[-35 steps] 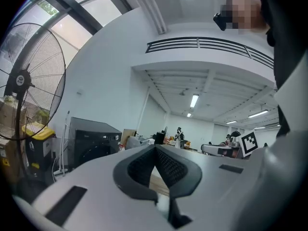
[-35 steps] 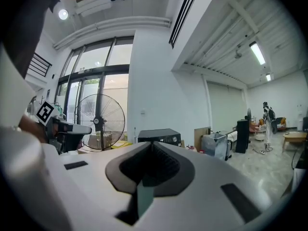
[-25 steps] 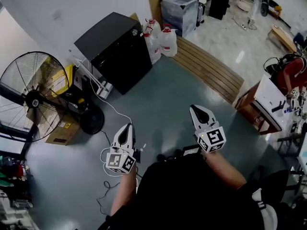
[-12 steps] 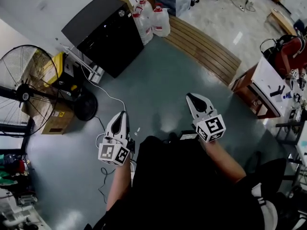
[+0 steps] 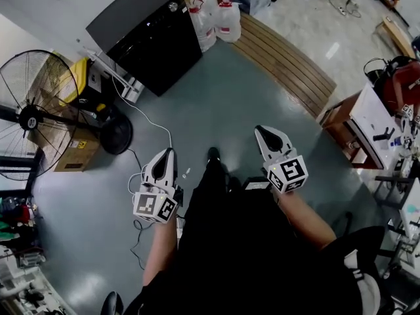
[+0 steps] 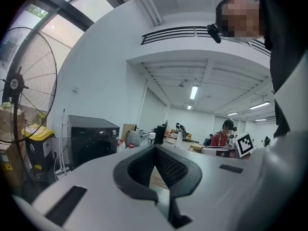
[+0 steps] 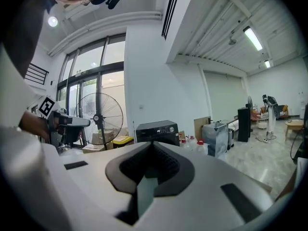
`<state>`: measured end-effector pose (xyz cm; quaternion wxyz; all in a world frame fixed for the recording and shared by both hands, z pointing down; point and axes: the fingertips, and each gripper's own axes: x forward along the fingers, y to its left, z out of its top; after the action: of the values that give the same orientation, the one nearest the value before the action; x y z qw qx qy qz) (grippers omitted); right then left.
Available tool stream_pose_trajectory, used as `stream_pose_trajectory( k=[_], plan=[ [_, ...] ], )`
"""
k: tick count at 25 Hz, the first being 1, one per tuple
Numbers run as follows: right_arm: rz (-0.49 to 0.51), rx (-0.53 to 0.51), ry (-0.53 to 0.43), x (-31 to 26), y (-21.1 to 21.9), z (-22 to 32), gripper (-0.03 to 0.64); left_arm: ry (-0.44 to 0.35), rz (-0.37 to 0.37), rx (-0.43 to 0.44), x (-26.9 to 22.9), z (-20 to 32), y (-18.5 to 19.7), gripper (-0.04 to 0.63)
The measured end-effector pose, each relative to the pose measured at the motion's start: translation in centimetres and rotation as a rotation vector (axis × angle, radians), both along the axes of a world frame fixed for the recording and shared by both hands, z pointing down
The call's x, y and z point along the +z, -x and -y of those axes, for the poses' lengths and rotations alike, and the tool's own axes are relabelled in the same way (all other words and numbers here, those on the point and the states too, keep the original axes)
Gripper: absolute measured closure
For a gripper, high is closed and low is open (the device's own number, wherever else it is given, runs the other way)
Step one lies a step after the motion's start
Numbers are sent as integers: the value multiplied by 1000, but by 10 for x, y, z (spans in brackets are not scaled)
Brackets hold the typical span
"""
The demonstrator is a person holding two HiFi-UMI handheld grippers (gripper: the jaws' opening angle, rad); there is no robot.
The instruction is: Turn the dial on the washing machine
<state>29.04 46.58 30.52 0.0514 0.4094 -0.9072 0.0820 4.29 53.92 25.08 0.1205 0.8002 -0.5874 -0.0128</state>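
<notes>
- You hold the left gripper [image 5: 170, 152] low in front of your body, above the grey-green floor [image 5: 216, 104]. Its jaws are pressed together at the tips and there is nothing between them.
- The right gripper [image 5: 260, 131] is beside it, a little further forward. Its jaws are also fully closed and hold nothing.
- The washing machine [image 5: 147, 35] is a black box against the white wall, in the upper left part of the head view. It is well apart from both grippers.
- The dial [image 5: 173, 6] is a small round silver knob at the upper corner of the machine's front, on the side nearest to the water jugs [image 5: 216, 21].
- Both grippers point roughly toward the machine, and neither one touches it.
- A large fan [image 5: 29, 113] stands on the other side of the machine, and a white cable [image 5: 154, 126] lies on the floor between the machine and the left gripper.
</notes>
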Motion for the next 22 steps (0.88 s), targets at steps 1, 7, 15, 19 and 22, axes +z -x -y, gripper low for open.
stream_pose_trajectory(
  k=[1, 7, 15, 19, 22],
  plan=[
    [-1, -4, 2, 0, 5, 9, 591, 7, -9, -11, 2, 8, 7, 588],
    [-20, 4, 1, -2, 23, 73, 591, 3, -50, -20, 17, 70, 35, 588],
    [-49, -22, 48, 6, 80, 173, 591, 6, -72, -17, 22, 183, 85, 588],
    [-66, -48, 55, 5, 116, 225, 591, 9, -51, 3, 16, 240, 108, 588],
    [-78, -62, 66, 8, 142, 260, 591, 14, -57, 6, 23, 280, 128, 588]
  ],
)
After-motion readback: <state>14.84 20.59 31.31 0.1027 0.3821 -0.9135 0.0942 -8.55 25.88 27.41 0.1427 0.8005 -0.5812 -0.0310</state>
